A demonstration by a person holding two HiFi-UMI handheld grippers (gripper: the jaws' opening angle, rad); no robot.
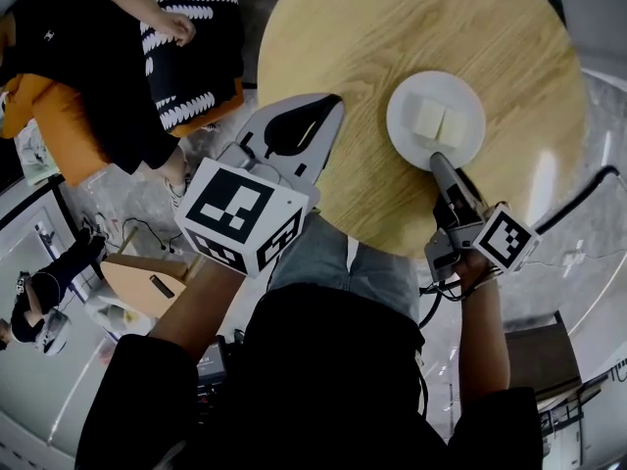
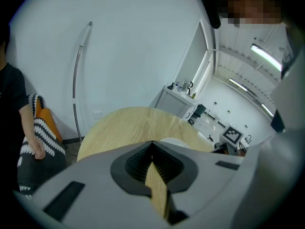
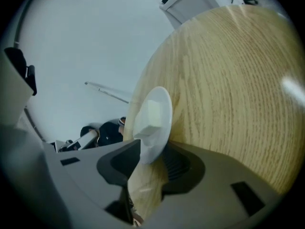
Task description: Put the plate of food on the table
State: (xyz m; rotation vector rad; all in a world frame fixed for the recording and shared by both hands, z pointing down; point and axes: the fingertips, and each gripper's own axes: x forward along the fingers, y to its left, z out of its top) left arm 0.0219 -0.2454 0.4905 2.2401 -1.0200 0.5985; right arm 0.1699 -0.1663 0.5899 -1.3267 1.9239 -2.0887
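- We find the round white plate (image 1: 404, 127) set flat on the round light-wood table (image 1: 392, 27). In the head view it lies near the table's centre, slightly toward 5 o'clock.
- Two pale square food blocks (image 1: 429, 118) lie side by side on the plate.
- The right gripper (image 1: 438, 160) reaches in at the plate's 6 o'clock. Its jaws stand apart, the rim between them unpressed.
- The left gripper (image 1: 328, 106) hovers at the table's 9 o'clock edge, jaws closed together and empty.

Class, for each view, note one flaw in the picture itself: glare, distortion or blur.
Head view: a light streak glares on the table right of the plate. Left gripper view: the wide-angle lens bows the wall pole, and the corners go black. Right gripper view: the near plate looks soft, and the table rim bulges.
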